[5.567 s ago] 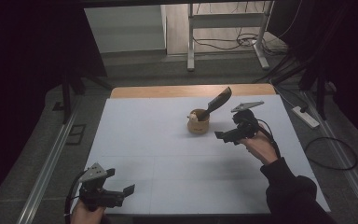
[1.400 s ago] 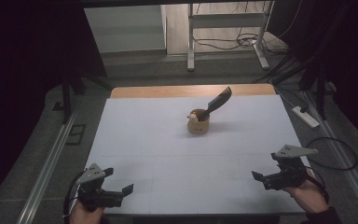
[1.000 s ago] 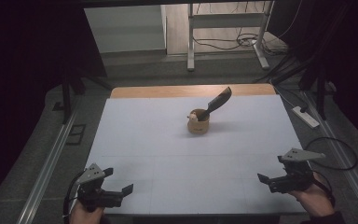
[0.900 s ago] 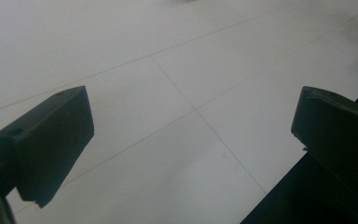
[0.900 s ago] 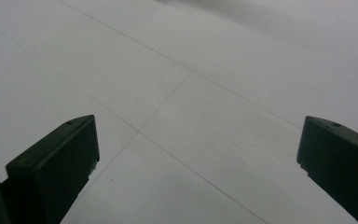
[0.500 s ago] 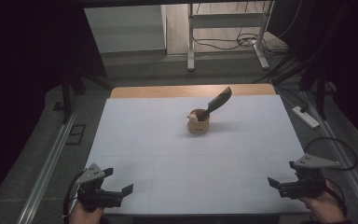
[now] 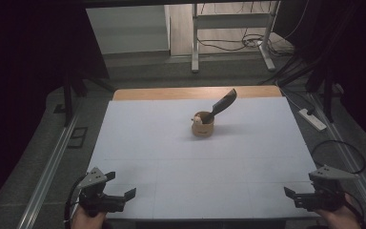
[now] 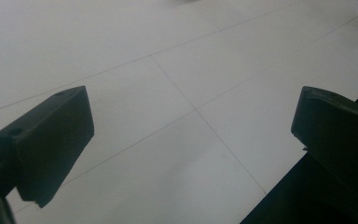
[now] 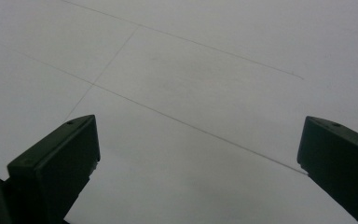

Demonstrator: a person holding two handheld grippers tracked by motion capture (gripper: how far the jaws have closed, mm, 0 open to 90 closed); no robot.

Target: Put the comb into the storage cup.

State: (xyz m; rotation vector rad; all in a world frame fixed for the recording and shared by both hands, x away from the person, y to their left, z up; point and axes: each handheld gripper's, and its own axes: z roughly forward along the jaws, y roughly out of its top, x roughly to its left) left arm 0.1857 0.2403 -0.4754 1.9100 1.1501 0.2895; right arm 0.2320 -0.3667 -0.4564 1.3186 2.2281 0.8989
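A small tan wooden cup (image 7: 203,127) stands on the white table (image 7: 171,157) toward the far middle. A dark spatula (image 7: 221,105) leans out of it up to the right, and a small pale object sits inside at the rim. My left gripper (image 7: 122,196) rests at the near left corner, open and holding nothing; its own view (image 8: 191,135) has bare table between wide jaws. At the near right corner my right gripper (image 7: 293,196) is also open and holding nothing, its own view (image 9: 198,154) looking down on bare table.
A wooden strip (image 7: 195,92) edges the table's far side. Metal rails (image 7: 47,167) run along both sides. A power strip (image 7: 313,119) and a looped cable (image 7: 336,155) lie on the floor at the right. A metal frame (image 7: 228,28) stands beyond the table.
My right gripper left the cup and spatula, drew back toward the person and came down to the near right corner. The left gripper has stayed put.
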